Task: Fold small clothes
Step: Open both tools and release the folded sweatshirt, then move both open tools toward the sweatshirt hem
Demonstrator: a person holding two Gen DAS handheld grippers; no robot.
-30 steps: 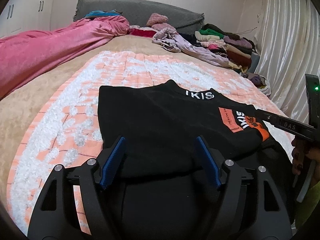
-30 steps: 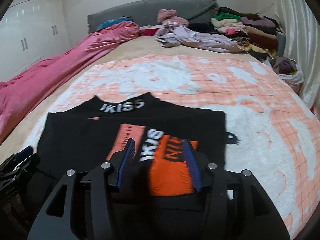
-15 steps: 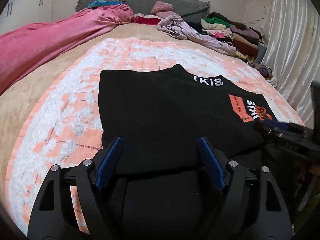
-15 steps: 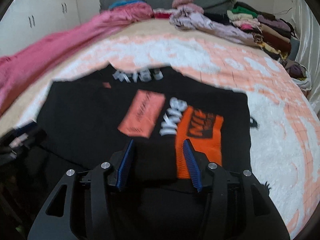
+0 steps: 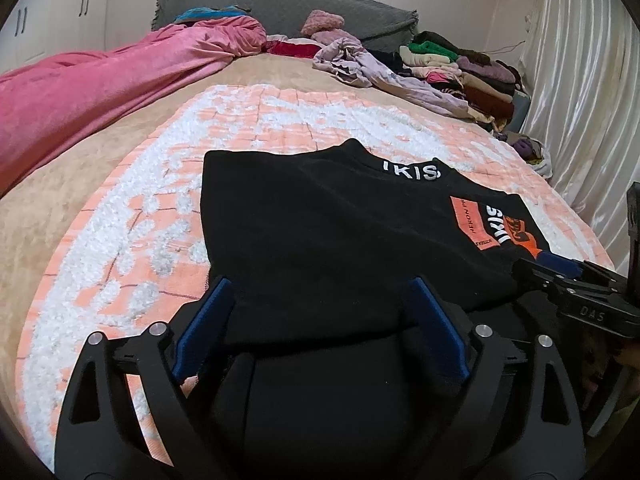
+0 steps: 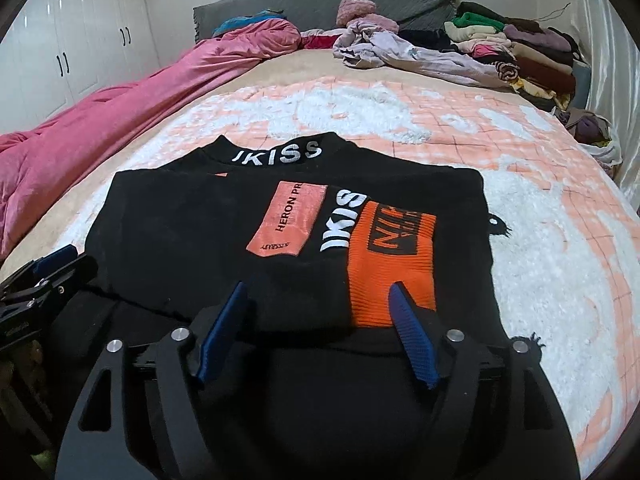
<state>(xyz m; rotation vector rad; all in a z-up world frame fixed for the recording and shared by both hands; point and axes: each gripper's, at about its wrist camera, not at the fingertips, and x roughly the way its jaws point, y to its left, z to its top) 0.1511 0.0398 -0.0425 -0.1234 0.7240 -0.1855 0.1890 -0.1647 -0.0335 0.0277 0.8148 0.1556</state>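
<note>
A black top (image 6: 192,224) with white JKISS lettering on its collar lies folded on the orange-and-white blanket (image 6: 540,264). An orange-cuffed sleeve (image 6: 390,256) is laid across its front beside a pale orange patch (image 6: 288,220). My right gripper (image 6: 317,288) hovers at the top's near edge, jaws opening, cloth between the blue fingers but not pinched. My left gripper (image 5: 320,288) sits over the near edge of the same top (image 5: 320,220), jaws opening wide, pads clear of the fabric. Each gripper shows at the side of the other's view: the right gripper (image 5: 560,272), the left gripper (image 6: 48,268).
A pink duvet (image 5: 100,92) runs along the bed's left side. A lilac garment (image 6: 400,54) and a stack of folded clothes (image 6: 528,56) lie at the far right near the grey headboard (image 5: 280,12). A curtain (image 5: 580,100) hangs on the right, white wardrobes (image 6: 80,48) on the left.
The jaws of both grippers have spread wider. The right gripper has dropped a little toward the top's near edge. The left gripper has stayed where it was.
</note>
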